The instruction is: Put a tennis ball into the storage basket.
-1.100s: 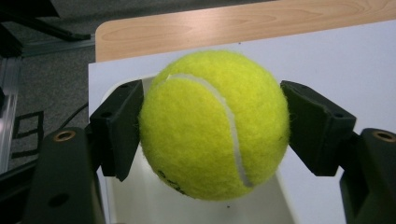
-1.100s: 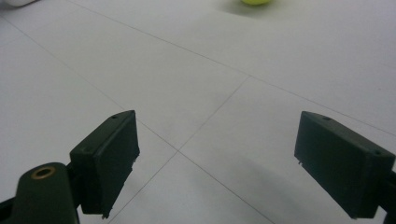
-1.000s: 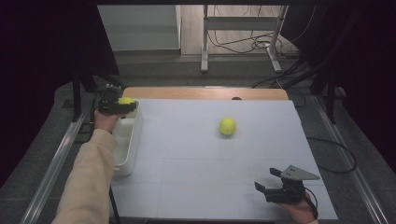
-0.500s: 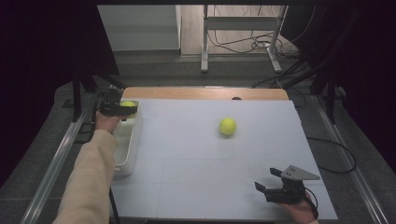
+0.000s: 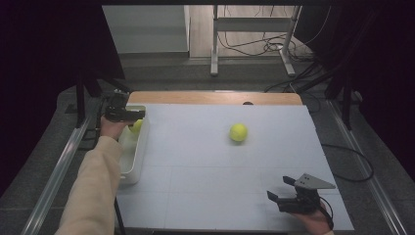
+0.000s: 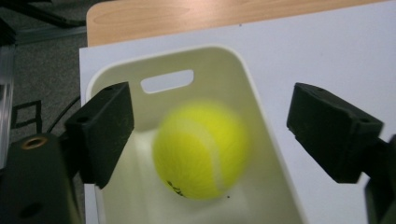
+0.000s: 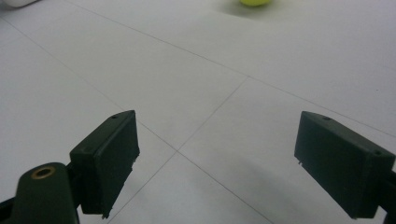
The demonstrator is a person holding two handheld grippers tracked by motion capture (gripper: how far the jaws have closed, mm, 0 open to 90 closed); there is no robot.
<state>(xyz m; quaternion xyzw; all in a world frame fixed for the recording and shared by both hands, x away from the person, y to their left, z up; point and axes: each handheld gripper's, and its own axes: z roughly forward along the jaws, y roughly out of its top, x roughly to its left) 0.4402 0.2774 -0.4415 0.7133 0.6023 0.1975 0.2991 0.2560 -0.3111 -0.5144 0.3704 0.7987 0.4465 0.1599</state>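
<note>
A white mat (image 5: 195, 186) covers the table, with dark floor and cables behind. At its left edge stands a white bin (image 6: 261, 140). The left gripper (image 5: 128, 115) hangs over the bin's far end; its jaws have just been opening and now stand wide, and a blurred ball (image 6: 201, 150) sits between them, clear of both pads, over the bin's inside. A second ball (image 5: 238, 132) lies mid-mat. The right gripper (image 5: 284, 193) rests near the front right corner, jaws wide apart and empty.
</note>
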